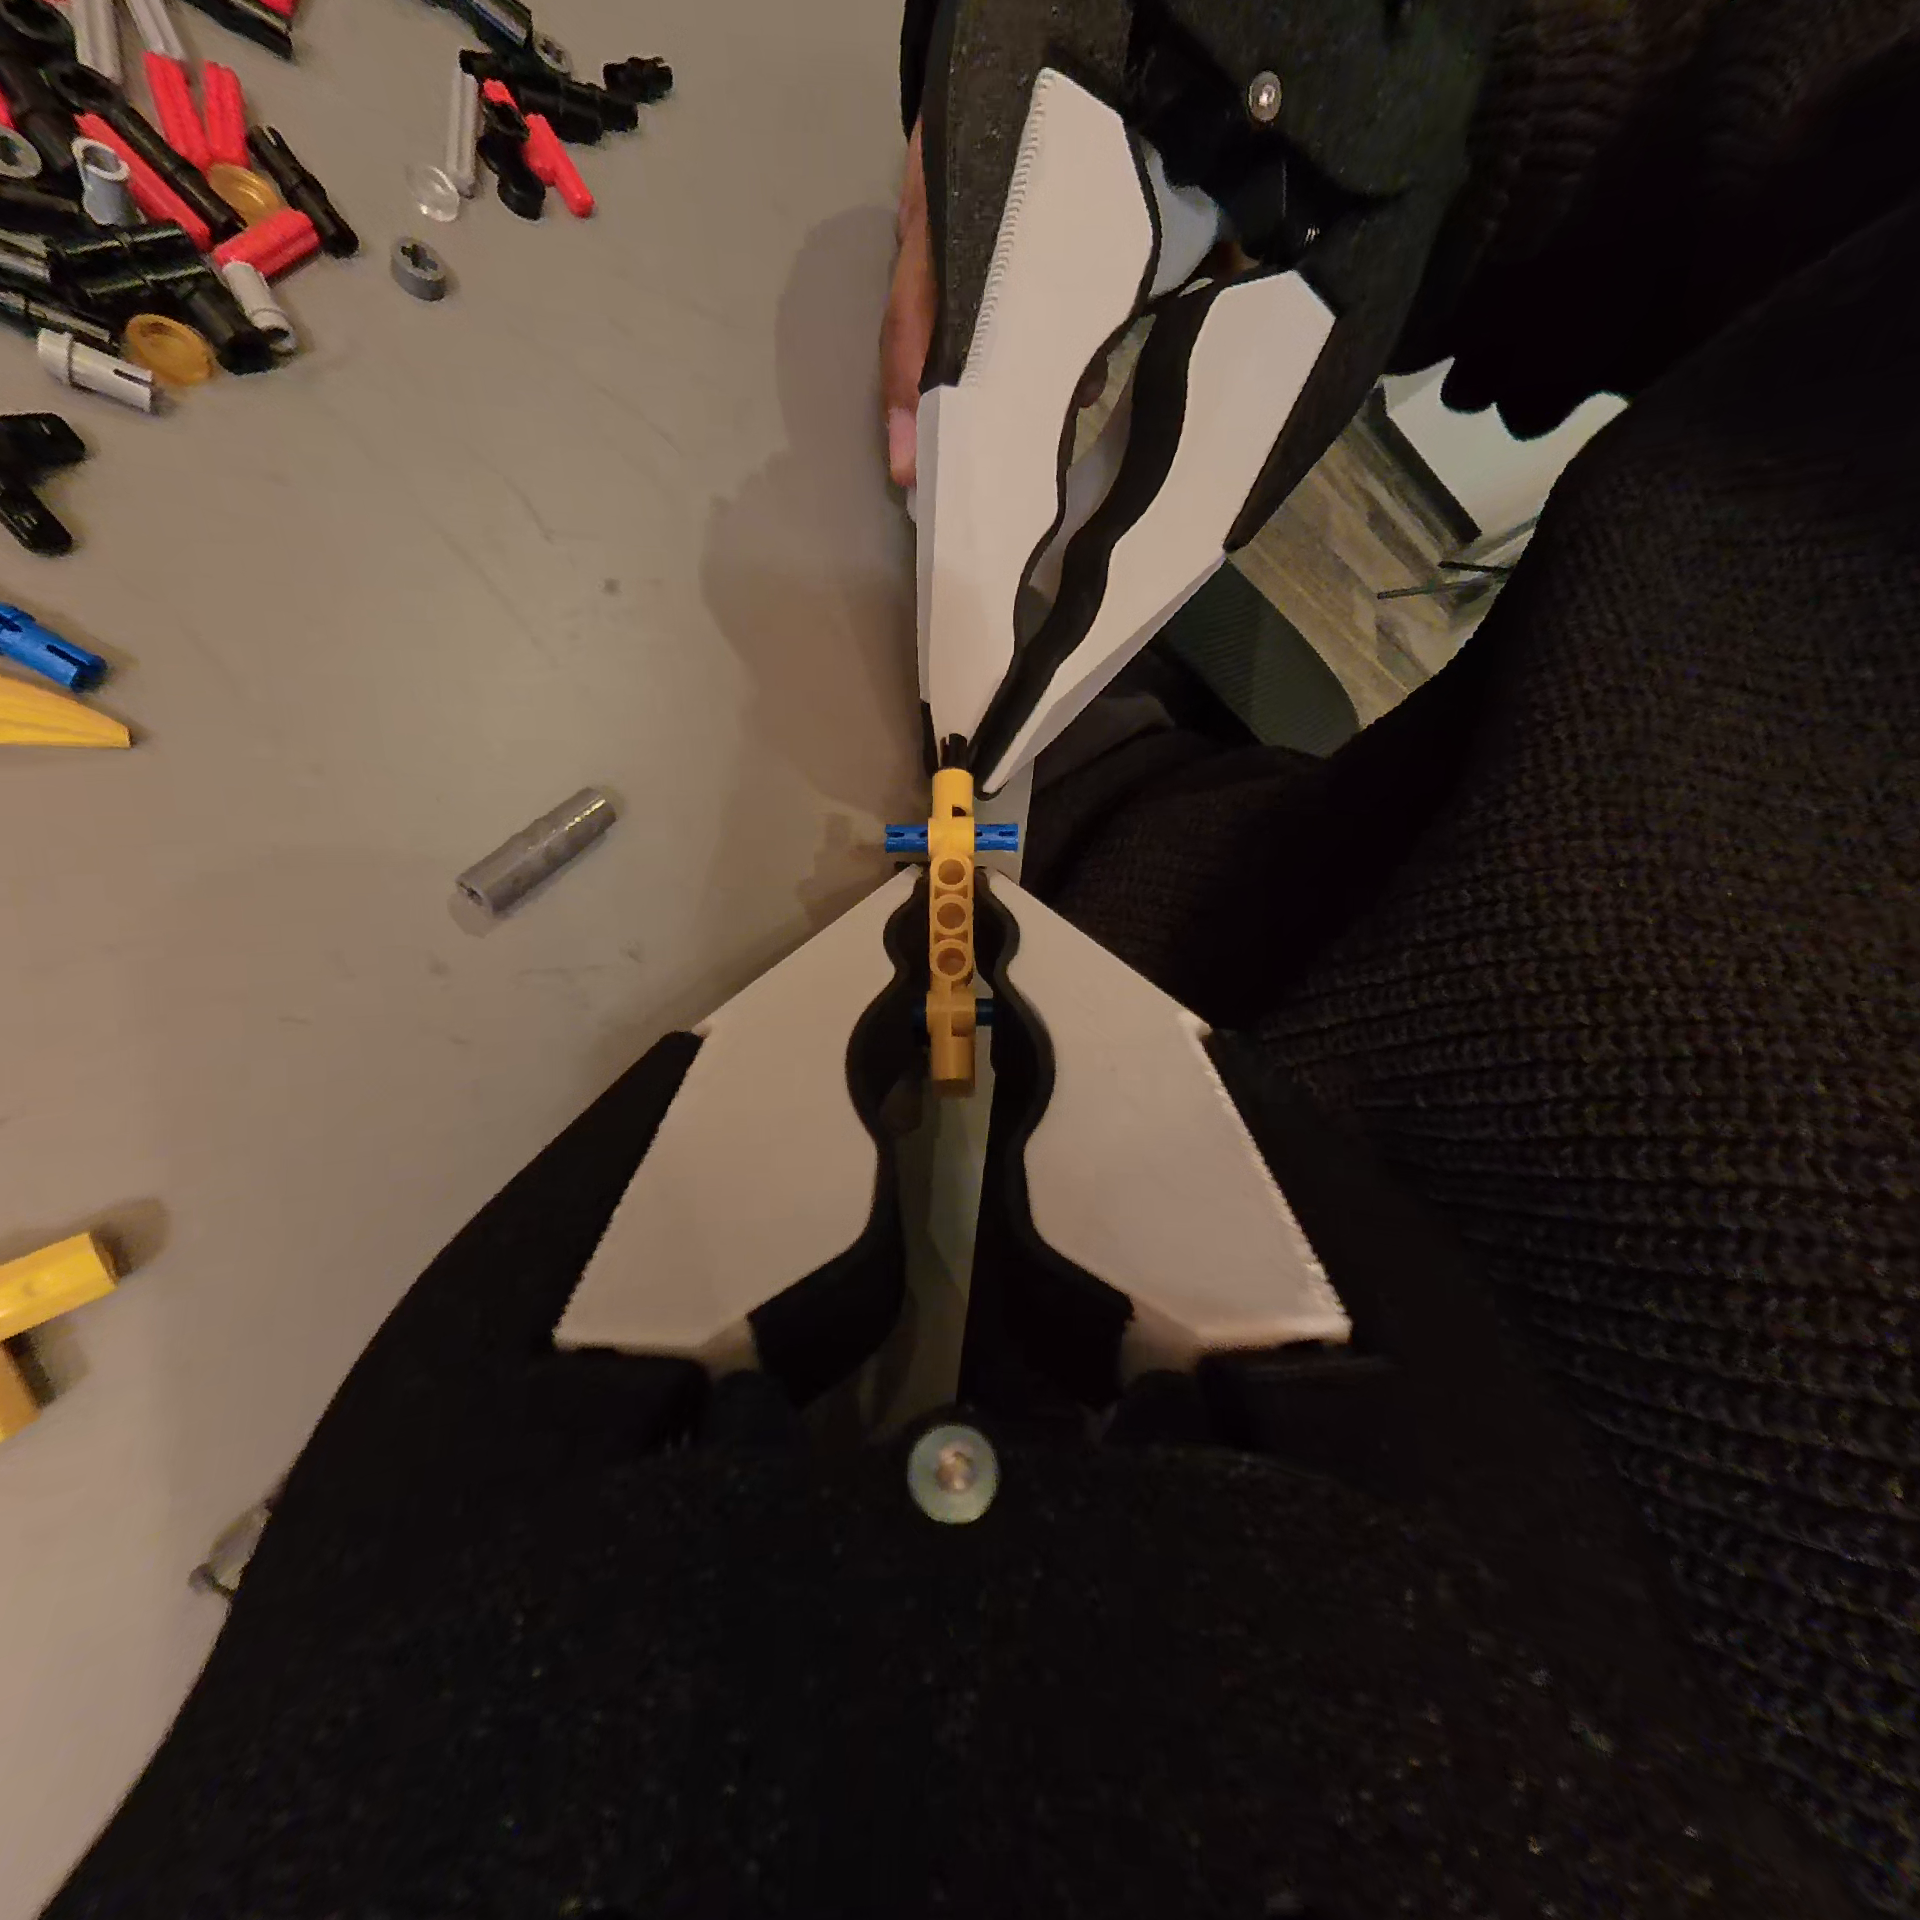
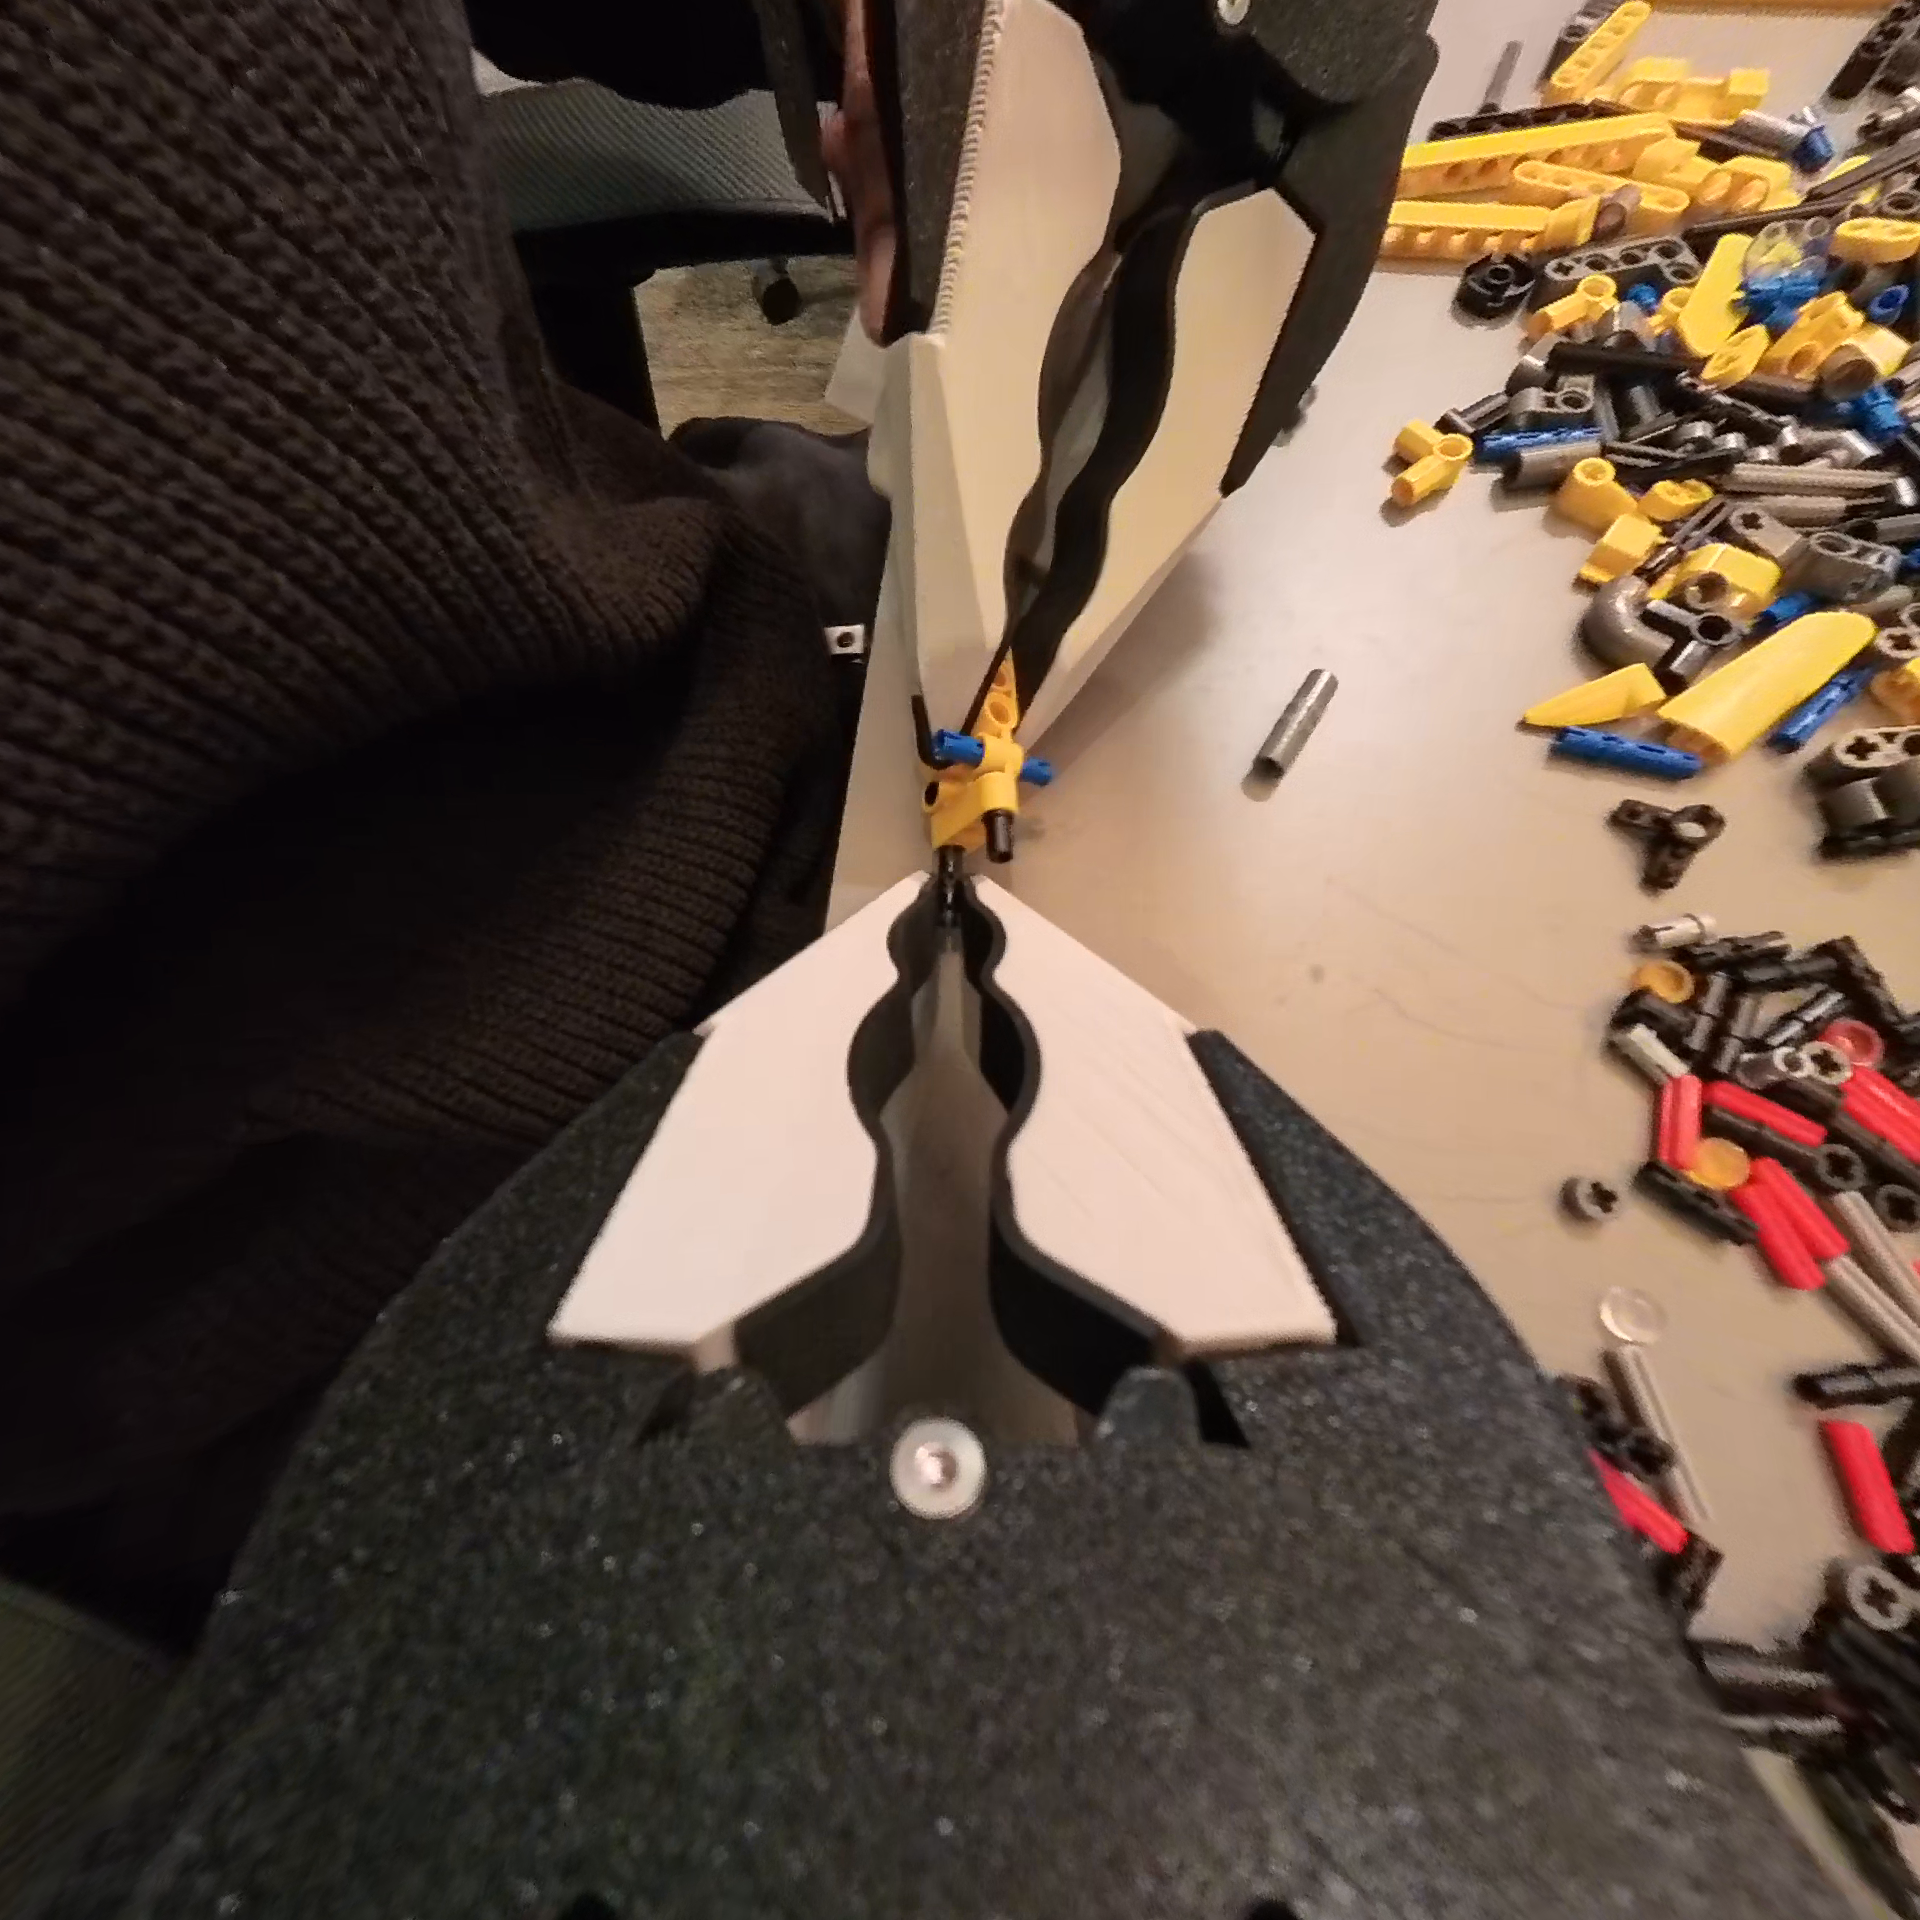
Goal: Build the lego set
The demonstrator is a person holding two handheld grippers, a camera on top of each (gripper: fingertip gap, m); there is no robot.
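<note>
In the left wrist view my left gripper (image 1: pixel 951 883) is shut on a yellow holed beam (image 1: pixel 951 940) with blue pins (image 1: pixel 902 834) through it. My right gripper (image 1: pixel 961 753) comes in from above, shut on a black pin (image 1: pixel 952 750) at the beam's far end. In the right wrist view my right gripper (image 2: pixel 948 896) is shut on that black pin (image 2: pixel 948 871), which meets the yellow assembly (image 2: pixel 971 805). A second black pin (image 2: pixel 1000 834) sticks out beside it. The left gripper (image 2: pixel 1000 712) holds the assembly from the far side. Both grippers meet tip to tip above the table's edge.
A grey tube (image 1: pixel 538 850) lies alone on the grey table (image 1: pixel 468 540); it also shows in the right wrist view (image 2: pixel 1294 736). Piles of red, black and grey parts (image 1: pixel 156 208) and yellow and blue parts (image 2: pixel 1662 312) lie farther in. A dark knit sleeve (image 1: pixel 1558 1039) fills the near side. The tips of both grippers are at nearly the same place.
</note>
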